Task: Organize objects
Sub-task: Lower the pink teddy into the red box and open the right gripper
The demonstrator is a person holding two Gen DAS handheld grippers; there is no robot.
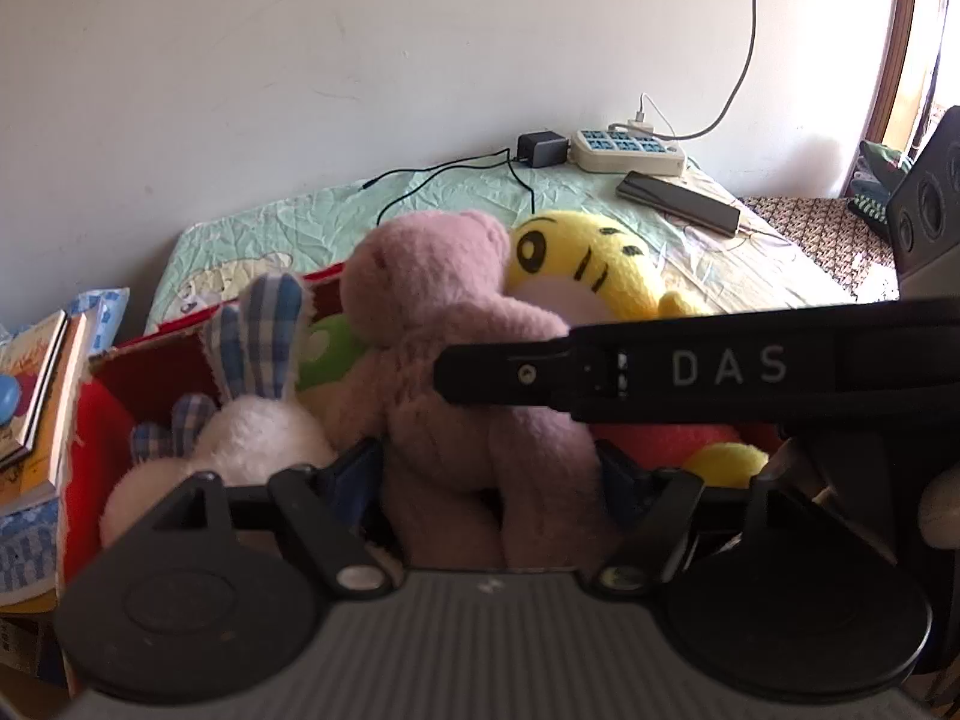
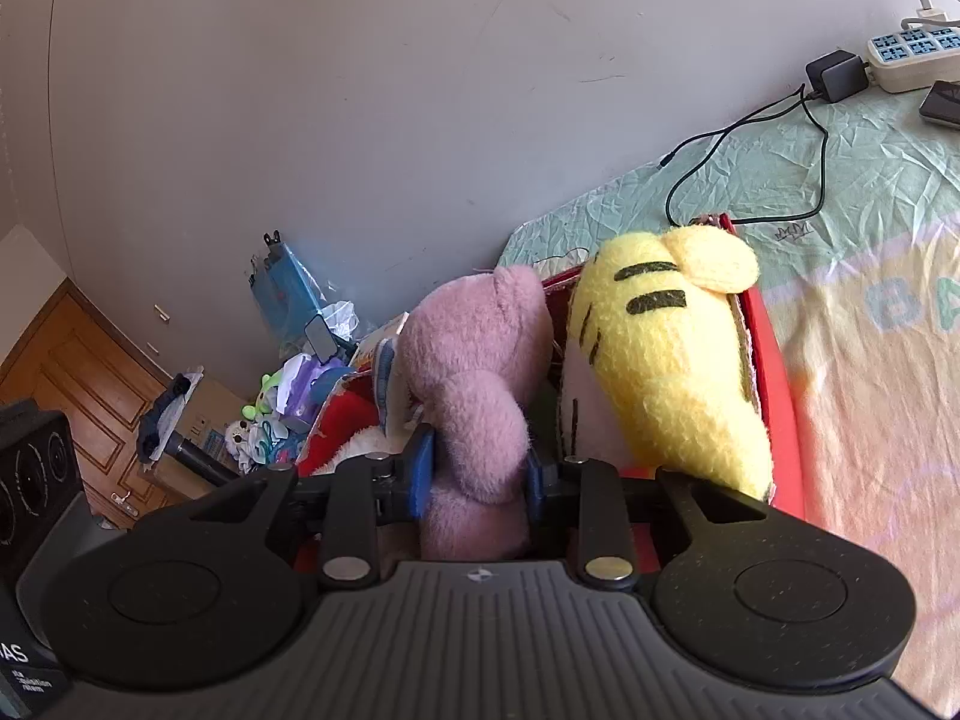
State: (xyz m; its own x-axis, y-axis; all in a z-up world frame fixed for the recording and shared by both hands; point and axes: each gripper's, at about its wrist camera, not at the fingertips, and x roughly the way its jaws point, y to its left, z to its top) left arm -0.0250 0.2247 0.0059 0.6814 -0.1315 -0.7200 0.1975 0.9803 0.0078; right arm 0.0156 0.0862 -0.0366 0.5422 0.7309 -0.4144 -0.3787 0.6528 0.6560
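My right gripper (image 2: 477, 471) clenches the pink bear (image 2: 474, 384), which sits inside the red box (image 2: 780, 420), beside the yellow tiger (image 2: 666, 360). My left gripper (image 1: 489, 480) straddles the bear's legs, jaws spread, grip unclear.

The teddy bear (image 1: 456, 324) is pink. The tiger toy (image 2: 666, 354) is yellow with black stripes. The bunny (image 1: 252, 426) is white with blue checked ears. The box (image 2: 780, 396) is red.

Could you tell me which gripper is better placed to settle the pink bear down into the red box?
Right gripper: its jaws pinch the pink bear over the red box.
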